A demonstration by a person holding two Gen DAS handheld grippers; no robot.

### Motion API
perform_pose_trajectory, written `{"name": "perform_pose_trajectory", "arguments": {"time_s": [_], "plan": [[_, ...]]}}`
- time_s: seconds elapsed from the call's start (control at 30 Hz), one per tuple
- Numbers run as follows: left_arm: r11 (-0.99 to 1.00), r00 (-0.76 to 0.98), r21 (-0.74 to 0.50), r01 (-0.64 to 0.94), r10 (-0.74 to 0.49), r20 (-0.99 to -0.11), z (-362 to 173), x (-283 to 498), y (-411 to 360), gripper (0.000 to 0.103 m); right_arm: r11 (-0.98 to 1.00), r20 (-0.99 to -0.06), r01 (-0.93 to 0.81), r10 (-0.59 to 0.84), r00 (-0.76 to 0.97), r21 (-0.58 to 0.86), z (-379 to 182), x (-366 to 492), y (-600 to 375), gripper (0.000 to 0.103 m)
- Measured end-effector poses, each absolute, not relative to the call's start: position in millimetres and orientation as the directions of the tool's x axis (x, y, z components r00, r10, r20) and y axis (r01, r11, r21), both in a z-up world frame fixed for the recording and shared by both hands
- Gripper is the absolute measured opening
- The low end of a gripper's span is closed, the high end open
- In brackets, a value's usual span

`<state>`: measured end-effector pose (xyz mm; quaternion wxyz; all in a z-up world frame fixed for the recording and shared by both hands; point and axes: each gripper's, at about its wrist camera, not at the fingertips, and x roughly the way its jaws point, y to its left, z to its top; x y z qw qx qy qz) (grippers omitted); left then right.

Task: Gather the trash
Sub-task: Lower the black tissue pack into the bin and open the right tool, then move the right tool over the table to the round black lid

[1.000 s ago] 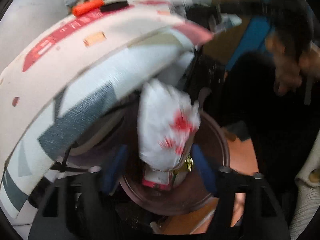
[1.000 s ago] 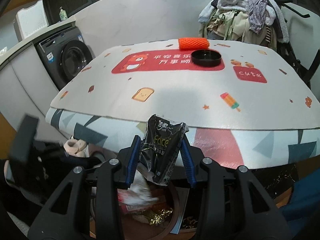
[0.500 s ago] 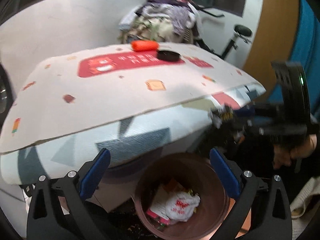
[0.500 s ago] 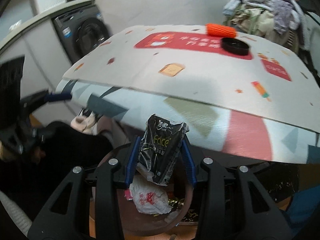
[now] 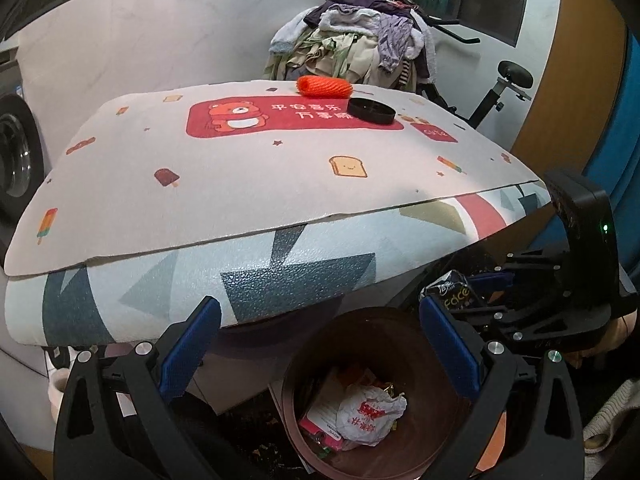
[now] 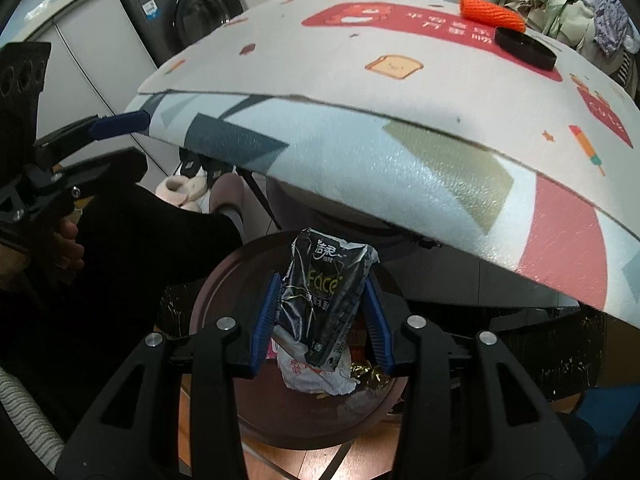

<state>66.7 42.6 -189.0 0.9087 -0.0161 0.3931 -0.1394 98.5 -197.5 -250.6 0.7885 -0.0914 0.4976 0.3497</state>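
Observation:
My right gripper (image 6: 320, 300) is shut on a black tissue packet (image 6: 326, 296) and holds it over the brown trash bin (image 6: 216, 292) below the table edge. The packet (image 5: 456, 292) also shows in the left wrist view, at the bin's right. My left gripper (image 5: 318, 344) is open and empty above the bin (image 5: 292, 380). A crumpled white bag with red print (image 5: 370, 412) lies inside the bin with other wrappers. An orange mesh roll (image 5: 324, 86) and a black round lid (image 5: 370, 110) lie on the far side of the table mat (image 5: 240, 168).
A heap of clothes (image 5: 360, 48) stands behind the table. A washing machine (image 6: 184, 12) stands at the left. Slippers (image 6: 182, 192) lie under the table. An exercise bike (image 5: 500, 88) stands at the right.
My left gripper let go of the white bag, which now lies in the bin, and has risen with its jaws wide. My right gripper has brought the black packet down over the bin.

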Motion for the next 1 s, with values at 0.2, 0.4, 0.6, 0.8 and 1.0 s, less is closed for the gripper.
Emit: {"name": "perform_pose_trajectory", "arguments": {"time_s": [0.2, 0.4, 0.6, 0.8, 1.0], "plan": [[0.963, 0.646, -0.143, 0.228, -0.259, -0.718, -192, 68, 45, 0.097, 0.731, -0.86, -0.656, 0.443, 0.252, 0.185, -254, 98, -192, 0.044], [0.965, 0.64, -0.149, 0.216, -0.255, -0.724, -193, 70, 47, 0.097, 0.739, -0.864, -0.65, 0.433, 0.257, 0.177, -255, 99, -190, 0.051], [0.966, 0.637, -0.15, 0.211, -0.252, -0.728, -195, 70, 48, 0.097, 0.746, -0.86, -0.646, 0.428, 0.278, 0.163, -252, 99, -190, 0.092], [0.967, 0.635, -0.153, 0.204, -0.25, -0.731, -195, 71, 50, 0.097, 0.758, -0.856, -0.628, 0.432, 0.284, 0.174, -251, 102, -194, 0.097], [0.968, 0.633, -0.151, 0.201, -0.246, -0.734, -196, 72, 50, 0.097, 0.775, -0.835, -0.605, 0.449, 0.319, 0.185, -243, 106, -203, 0.097]]}}
